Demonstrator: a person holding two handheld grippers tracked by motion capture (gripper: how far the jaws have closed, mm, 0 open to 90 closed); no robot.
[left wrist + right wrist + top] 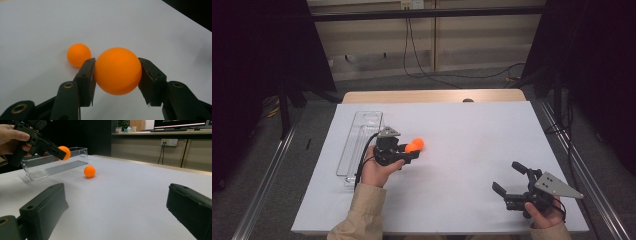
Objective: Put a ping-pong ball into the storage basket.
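The smooth orange ball (117, 70), pinched only at its sides by the left tool (117, 75) above the table (472, 150), could easily be squeezed out, while the right tool (512, 182) was held wide open and empty.

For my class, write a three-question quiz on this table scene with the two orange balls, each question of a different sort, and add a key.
1. True or false: the left hand-held gripper is shut on an orange ball.
2. Multiple choice: where is the second orange ball? A) inside the clear tray B) on the white table surface C) between the right jaws.
3. Short answer: how do the jaws of the right hand-held gripper stand?

Key
1. True; the ball sits between both jaws, lifted off the table.
2. B; it rests on the white table surface, beside the clear tray.
3. Wide open, with nothing between them.
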